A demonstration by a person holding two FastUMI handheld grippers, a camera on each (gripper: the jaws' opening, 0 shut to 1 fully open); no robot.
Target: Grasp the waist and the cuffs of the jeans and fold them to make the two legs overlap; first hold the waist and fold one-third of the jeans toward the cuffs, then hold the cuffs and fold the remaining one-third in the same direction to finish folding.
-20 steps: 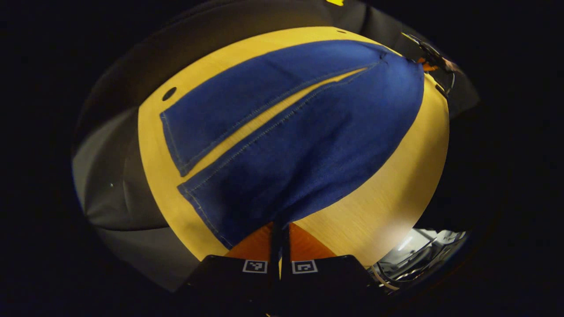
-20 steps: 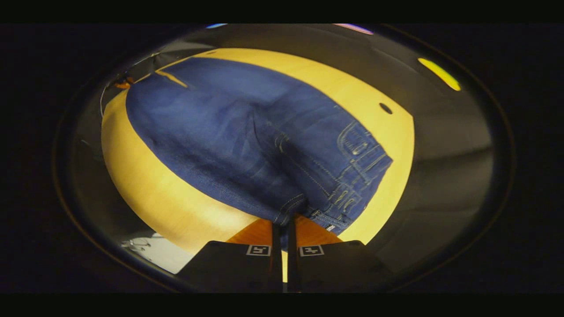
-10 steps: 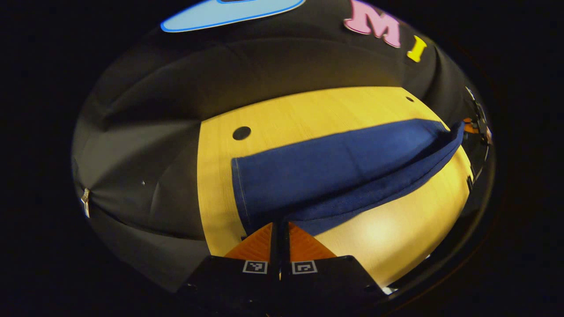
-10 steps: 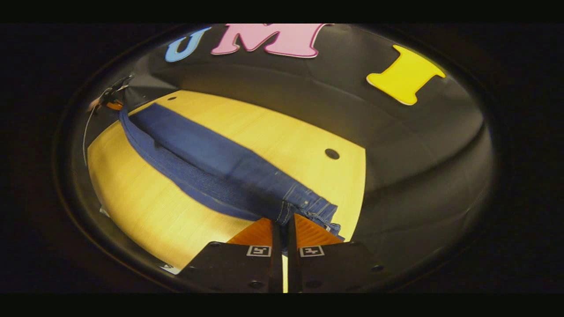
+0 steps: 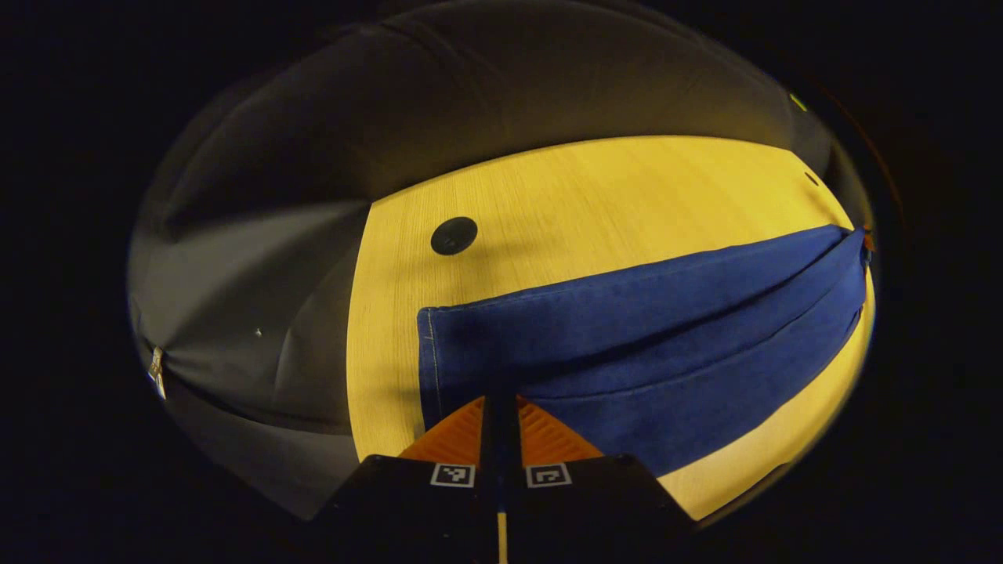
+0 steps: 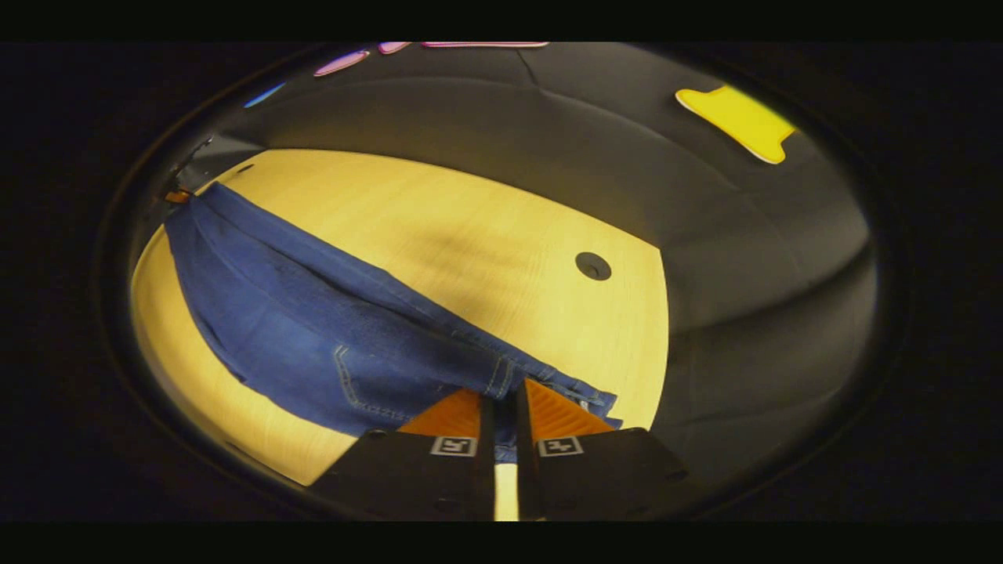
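- On the wooden table (image 5: 595, 196), near its left edge in the left gripper view: jeans (image 5: 627, 345) folded lengthwise, legs stacked one on the other, cuff hem lying a bit in from that edge.
- Left gripper (image 5: 500, 407) closed tight on the cuff end, denim pinched between both fingers, hardly any gap.
- Stretching away to the right in that view, narrowing toward the far side of the surface, top leg sitting slightly back from the lower one so a strip of the bottom layer peeks out.
- Round dark hole (image 5: 454, 235) in the tabletop just beyond the cuff, well clear of the cloth.
- In the right gripper view: right gripper (image 6: 504, 399) clamped on the waist end of the jeans (image 6: 313, 329), waistband stitching and a pocket seam right beside the fingers.
- Waist end close to the table's (image 6: 486, 243) near-right corner there, fabric running off to the far left.
- Another round hole (image 6: 592, 265) past the waistband, not touching it.
- Black cloth wall (image 6: 548, 133) behind the far edge.
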